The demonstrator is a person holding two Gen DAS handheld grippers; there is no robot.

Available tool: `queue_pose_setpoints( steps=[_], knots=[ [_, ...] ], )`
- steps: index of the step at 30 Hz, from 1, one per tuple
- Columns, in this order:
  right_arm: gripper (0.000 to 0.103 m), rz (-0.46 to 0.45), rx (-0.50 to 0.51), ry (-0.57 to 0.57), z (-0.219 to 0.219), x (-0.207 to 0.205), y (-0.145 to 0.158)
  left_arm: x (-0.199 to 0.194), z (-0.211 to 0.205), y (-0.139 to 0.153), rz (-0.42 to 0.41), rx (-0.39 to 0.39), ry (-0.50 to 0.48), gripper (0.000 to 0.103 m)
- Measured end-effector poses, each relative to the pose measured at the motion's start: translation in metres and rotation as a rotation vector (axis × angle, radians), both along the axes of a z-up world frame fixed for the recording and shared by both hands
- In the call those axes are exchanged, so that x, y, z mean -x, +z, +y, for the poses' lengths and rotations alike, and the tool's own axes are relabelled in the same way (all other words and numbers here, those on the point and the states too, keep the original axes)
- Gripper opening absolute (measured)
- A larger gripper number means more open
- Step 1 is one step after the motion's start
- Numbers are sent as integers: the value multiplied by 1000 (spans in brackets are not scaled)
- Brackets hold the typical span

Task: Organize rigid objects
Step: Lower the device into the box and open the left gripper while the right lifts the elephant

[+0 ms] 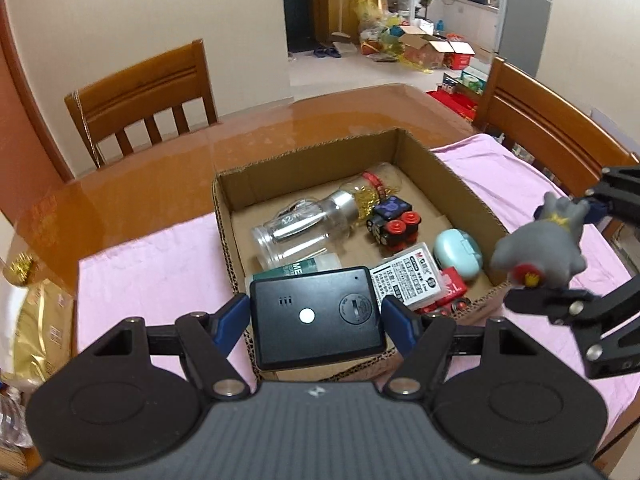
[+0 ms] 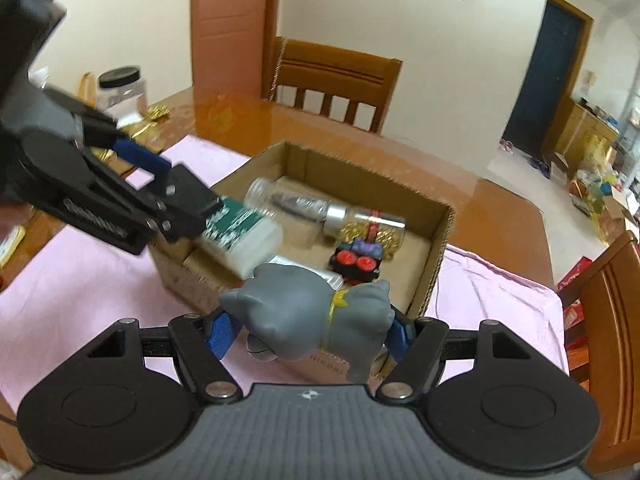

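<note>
Left gripper [image 1: 316,314] pinched black device [image 1: 318,316] over box [image 1: 452,184] near rim; right gripper [image 2: 310,330] clamped grey toy [image 2: 308,316] beside it, clear.

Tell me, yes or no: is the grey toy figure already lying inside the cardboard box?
No. The grey toy figure is clamped in the right hand-held gripper, outside the cardboard box.

green box [image 1: 294,269]: we see only its top edge, rest hidden behind black device [image 1: 318,316]
grey toy [image 1: 538,250]: motion-blurred
left gripper [image 2: 168,196]: blurred
</note>
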State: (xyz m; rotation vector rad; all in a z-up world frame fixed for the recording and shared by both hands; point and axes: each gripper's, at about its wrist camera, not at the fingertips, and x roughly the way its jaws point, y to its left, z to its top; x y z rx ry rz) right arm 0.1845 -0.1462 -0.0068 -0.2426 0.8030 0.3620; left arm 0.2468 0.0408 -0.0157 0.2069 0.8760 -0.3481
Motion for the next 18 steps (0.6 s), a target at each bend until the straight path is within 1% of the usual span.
queue_pose_setpoints(
  steps=[3, 9, 11, 12, 13, 15, 18],
  knots=[
    [76, 2, -4, -13, -2, -9, 0, -3, 1, -9, 12, -5, 10, 71],
    [76, 4, 10, -3, -1, -29, -2, -1, 7, -18, 33, 24, 31, 72],
    [76, 3, 15, 2, 1, -37, -2, 0, 10, -18, 36, 32, 31, 77],
    [76, 3, 17, 7, 2, -42, -2, 1, 11, -17, 33, 35, 28, 86],
    [76, 2, 19, 10, 3, -45, -2, 2, 12, -15, 26, 33, 28, 91],
    [76, 0, 24, 20, 7, -53, -2, 5, 15, -11, -1, 23, 36, 92],
    [76, 6, 24, 38, 12, -62, -3, 8, 21, -5, -22, 5, 50, 98]
  ],
)
